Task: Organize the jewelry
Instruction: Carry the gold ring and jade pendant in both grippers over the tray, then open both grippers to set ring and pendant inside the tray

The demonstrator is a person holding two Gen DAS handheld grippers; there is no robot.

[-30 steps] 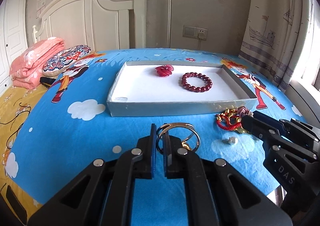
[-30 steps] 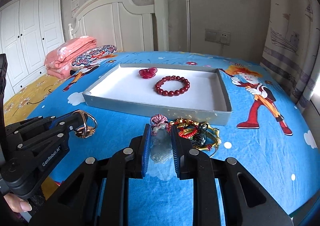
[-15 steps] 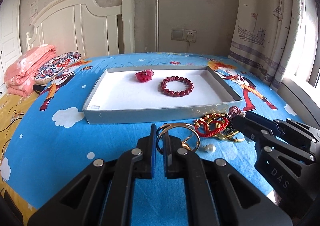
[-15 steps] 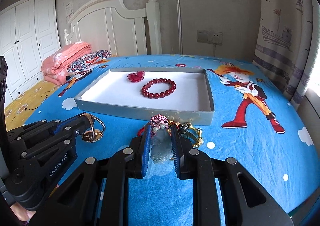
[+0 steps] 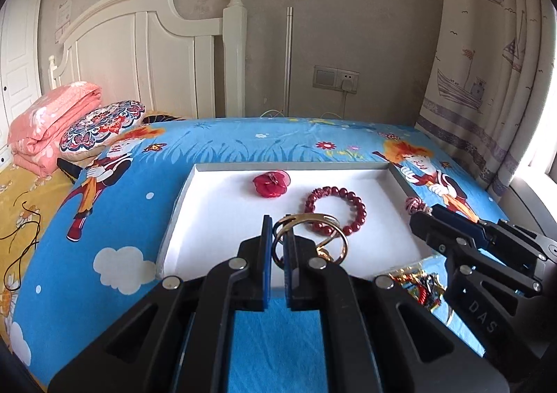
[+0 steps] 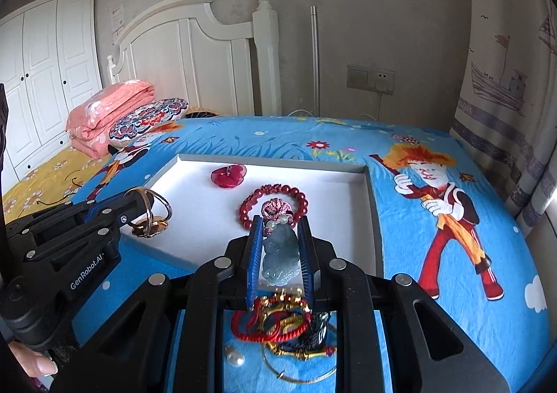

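Now both pieces hang over the tray (image 5: 181,198): the left hand-held gripper (image 5: 276,246) pinches the gold rings (image 5: 311,236), the right hand-held gripper (image 6: 280,246) clamps the jade pendant (image 6: 280,259). Next, probably lower each and release.

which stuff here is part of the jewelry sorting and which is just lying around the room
Part of the job:
- tray
- red bead bracelet and red flower piece, lying in the tray
- gold rings, held in the left gripper
- jade pendant, held in the right gripper
- tangled jewelry pile and pearl, on the bedsheet

Just lying about:
- pink quilt
- patterned pillow
- curtain
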